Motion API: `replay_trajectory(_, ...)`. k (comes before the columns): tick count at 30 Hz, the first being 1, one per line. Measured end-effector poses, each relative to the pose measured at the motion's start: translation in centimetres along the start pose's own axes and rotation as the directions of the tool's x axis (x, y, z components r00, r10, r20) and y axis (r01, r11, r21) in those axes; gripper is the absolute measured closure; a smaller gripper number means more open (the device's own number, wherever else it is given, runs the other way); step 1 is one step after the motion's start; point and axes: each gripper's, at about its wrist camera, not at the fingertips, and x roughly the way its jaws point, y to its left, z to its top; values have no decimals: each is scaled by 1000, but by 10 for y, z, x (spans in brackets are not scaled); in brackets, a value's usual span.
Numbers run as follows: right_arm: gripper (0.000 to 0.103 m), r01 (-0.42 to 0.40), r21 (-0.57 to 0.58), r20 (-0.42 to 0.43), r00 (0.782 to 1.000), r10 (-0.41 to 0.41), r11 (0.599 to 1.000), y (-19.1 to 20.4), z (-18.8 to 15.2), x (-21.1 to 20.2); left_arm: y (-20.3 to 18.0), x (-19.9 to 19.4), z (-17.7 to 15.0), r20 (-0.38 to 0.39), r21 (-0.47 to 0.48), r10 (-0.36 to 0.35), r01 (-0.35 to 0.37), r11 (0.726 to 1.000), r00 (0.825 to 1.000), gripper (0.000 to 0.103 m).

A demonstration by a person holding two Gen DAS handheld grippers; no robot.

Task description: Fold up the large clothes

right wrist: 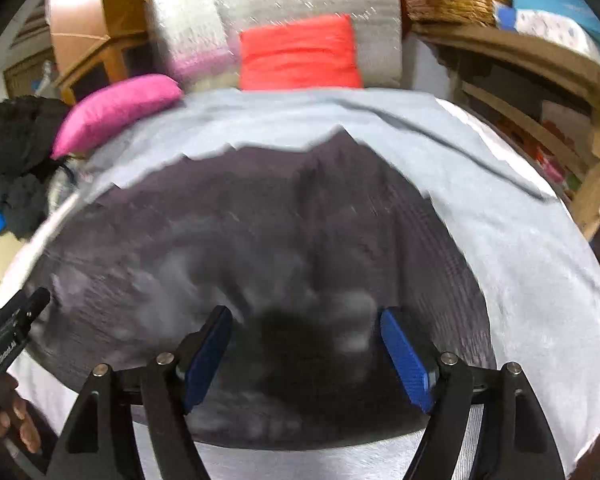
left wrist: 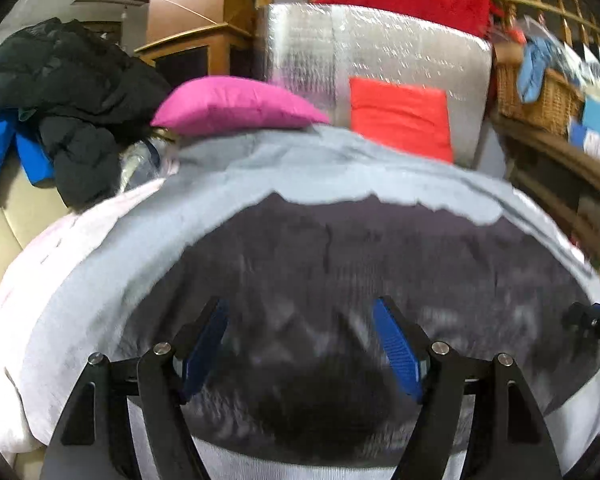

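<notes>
A large dark grey garment (left wrist: 340, 264) lies spread flat on a light grey sheet (left wrist: 332, 168) over the bed; it also shows in the right wrist view (right wrist: 228, 240). My left gripper (left wrist: 300, 316) hovers over the garment's near part, jaws wide open, blue pads (left wrist: 396, 352) empty. My right gripper (right wrist: 306, 324) hovers over the same garment, also wide open and empty. The right gripper's tip shows at the right edge of the left wrist view (left wrist: 592, 324); the left gripper shows at the left edge of the right wrist view (right wrist: 8, 336). Both views are motion-blurred.
A pink pillow (left wrist: 236, 104) and a red cushion (left wrist: 400, 116) sit at the bed's far edge before a silver foil-covered block (left wrist: 372, 52). Dark jackets (left wrist: 68, 92) are piled at left. A wicker basket (left wrist: 540, 96) and wooden shelves (right wrist: 540, 120) stand at right.
</notes>
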Motion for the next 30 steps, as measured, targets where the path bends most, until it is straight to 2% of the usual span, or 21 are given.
replay_trajectory(4,23,-17,-64,20,1000,18,998,21,24,7,1,10,11,-35,-17,4,-5,1000,999,27)
replay_trajectory(7,23,-13,-91,-24,1000,11,996,31,36,32,1,21,8,-73,-2,35,-35,999,997,27)
replay_trajectory(12,22,-3,-117,-141,990,-14,993,30,25,71,2,44,-4,-172,13,56,-55,998,984,27)
replay_trajectory(14,19,-1,-124,-134,991,-16,992,30,20,75,3,50,-11,-191,17,57,-55,998,980,26)
replay_trajectory(23,17,-2,-108,-135,991,-12,994,25,18,76,2,51,-11,-214,42,57,-50,998,975,24)
replay_trajectory(25,17,-3,-90,-154,988,-11,996,23,22,67,5,46,-7,-223,36,54,-47,998,973,25)
replay_trajectory(30,17,-17,-8,-96,995,16,1000,6,12,25,9,24,-1,-168,7,49,-49,999,985,24)
